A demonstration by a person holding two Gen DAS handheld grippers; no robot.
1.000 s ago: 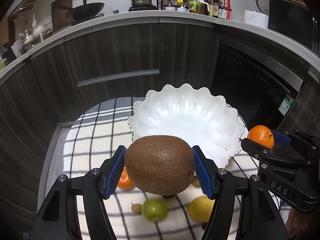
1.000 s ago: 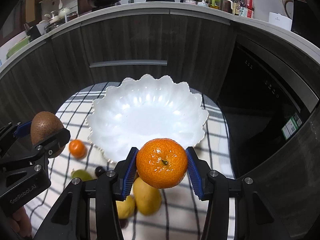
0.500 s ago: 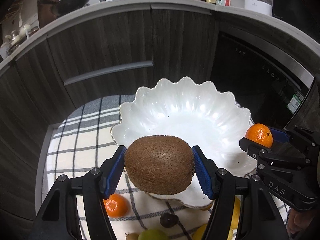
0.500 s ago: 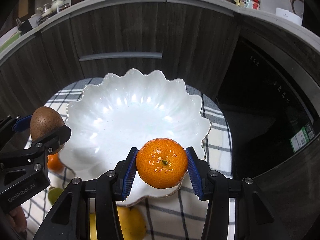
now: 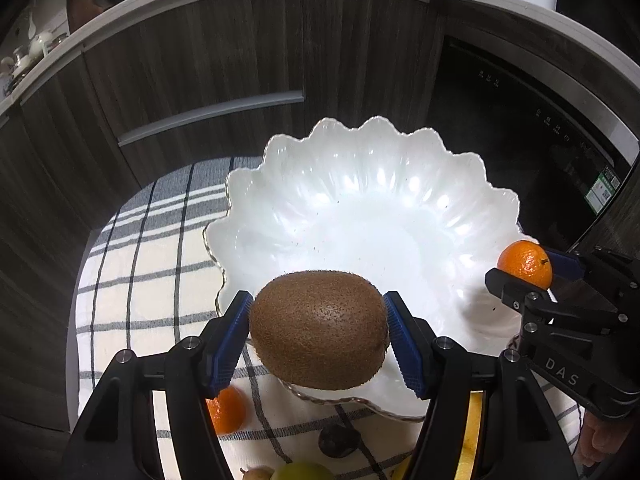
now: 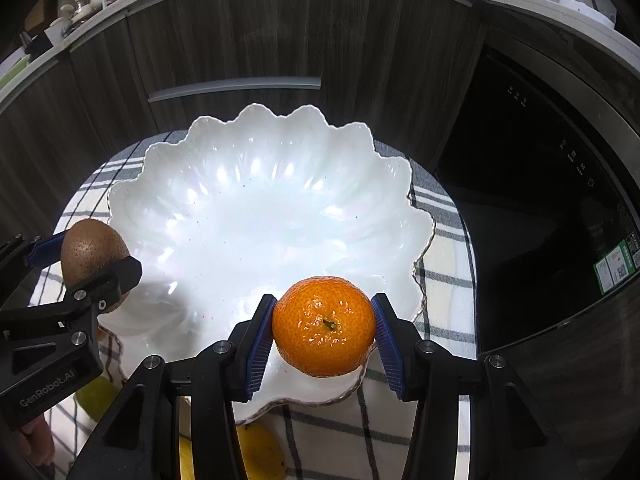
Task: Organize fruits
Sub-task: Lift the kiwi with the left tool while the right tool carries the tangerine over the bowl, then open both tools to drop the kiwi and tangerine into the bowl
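The left gripper (image 5: 319, 334) is clamped on a kiwi (image 5: 319, 328) over the near rim of the white bowl (image 5: 360, 216). The right gripper (image 6: 323, 334) pinches a mandarin (image 6: 324, 326) above the bowl's near right edge. Beneath, on the checked cloth (image 5: 132, 280), a second mandarin (image 5: 228, 410), a dark fruit (image 5: 338, 440) and yellow and green fruits are half hidden or cut off.

Both grippers have moved forward toward the white bowl (image 5: 360, 200), which now looks bigger and closer. The kiwi (image 5: 319, 329) in the left gripper (image 5: 319, 340) now hangs over the bowl's near rim, not over the checked cloth (image 5: 132, 280). The orange (image 6: 324, 326) in the right gripper (image 6: 324, 336) is over the near rim too. The loose fruits on the cloth have slid down to the bottom edge of both views.
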